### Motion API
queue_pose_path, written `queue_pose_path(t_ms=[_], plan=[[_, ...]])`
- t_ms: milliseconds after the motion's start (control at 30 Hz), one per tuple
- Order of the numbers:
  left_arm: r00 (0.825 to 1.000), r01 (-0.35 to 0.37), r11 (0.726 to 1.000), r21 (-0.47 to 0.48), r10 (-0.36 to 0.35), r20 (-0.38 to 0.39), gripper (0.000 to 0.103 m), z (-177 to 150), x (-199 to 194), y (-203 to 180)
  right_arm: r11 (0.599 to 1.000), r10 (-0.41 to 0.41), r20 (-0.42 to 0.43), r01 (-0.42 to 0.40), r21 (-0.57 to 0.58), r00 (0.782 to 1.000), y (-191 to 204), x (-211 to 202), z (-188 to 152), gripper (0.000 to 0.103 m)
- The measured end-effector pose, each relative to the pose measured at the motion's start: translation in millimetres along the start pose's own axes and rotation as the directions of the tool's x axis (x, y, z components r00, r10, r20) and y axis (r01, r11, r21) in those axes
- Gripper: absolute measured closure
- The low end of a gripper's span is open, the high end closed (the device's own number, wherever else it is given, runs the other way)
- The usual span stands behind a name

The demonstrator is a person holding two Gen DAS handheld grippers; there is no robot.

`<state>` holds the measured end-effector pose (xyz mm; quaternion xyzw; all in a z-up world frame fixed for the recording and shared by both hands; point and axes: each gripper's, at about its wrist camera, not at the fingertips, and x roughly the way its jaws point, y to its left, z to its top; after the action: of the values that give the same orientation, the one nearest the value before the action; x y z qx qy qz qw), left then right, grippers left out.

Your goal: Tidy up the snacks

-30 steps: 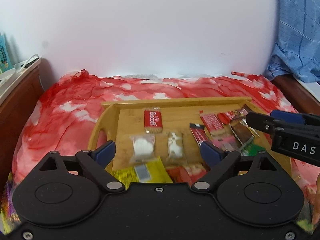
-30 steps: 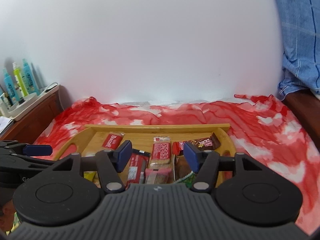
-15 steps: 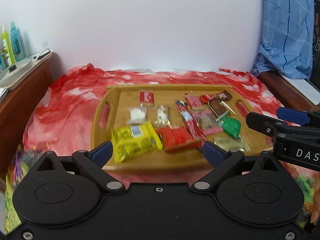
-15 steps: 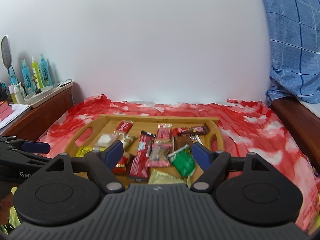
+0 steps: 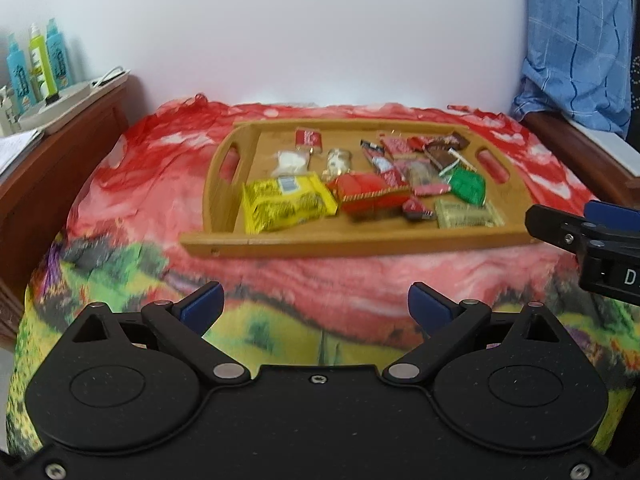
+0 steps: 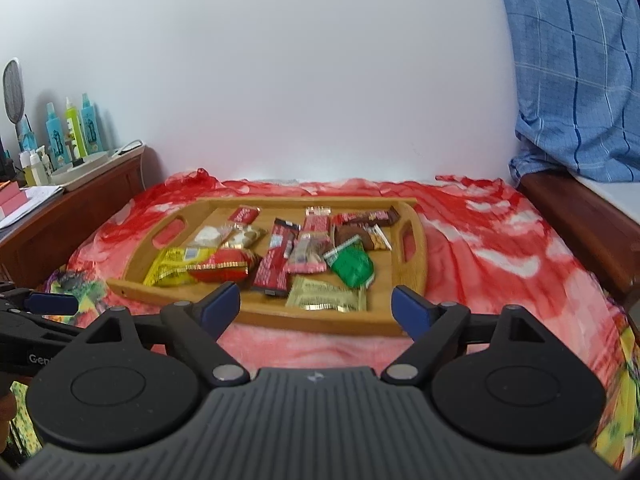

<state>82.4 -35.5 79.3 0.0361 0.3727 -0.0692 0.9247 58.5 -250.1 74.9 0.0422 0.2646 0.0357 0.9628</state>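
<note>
A wooden tray is set on a red cloth. The snacks are laid inside it: a yellow bag at the near left, a red pack beside it, a green pack and a gold pack to the right. The left gripper is held in front of the tray, its jaws spread wide with nothing between them. The right gripper has just been opened wider and is empty too.
</note>
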Motion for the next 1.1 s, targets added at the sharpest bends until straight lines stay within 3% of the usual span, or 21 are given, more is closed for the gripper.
queue_pose_path(t_ms=[367,667,767,1100], plan=[[0.999,-0.021,1.0,-0.001,0.021,-0.038,0.004,-40,19,0,0.999,-0.046,-0.075,0.046,0.0,0.996,-4,8,-51,0.001],[0.997,-0.038,0.998,-0.042,0.035,-0.073,0.003,-54,39,5,0.996,-0.086,-0.115,0.083,-0.032,0.99,-2,24,-72,0.0],[0.998,-0.044,0.998,-0.039,0.042,-0.052,0.001,-57,40,4,0.996,-0.089,-0.156,0.085,-0.031,0.984,-1,33,-76,0.0],[0.999,-0.037,0.998,-0.052,0.035,-0.027,0.0,-61,41,5,0.992,-0.114,-0.108,0.108,-0.058,0.988,5,34,-86,0.0]])
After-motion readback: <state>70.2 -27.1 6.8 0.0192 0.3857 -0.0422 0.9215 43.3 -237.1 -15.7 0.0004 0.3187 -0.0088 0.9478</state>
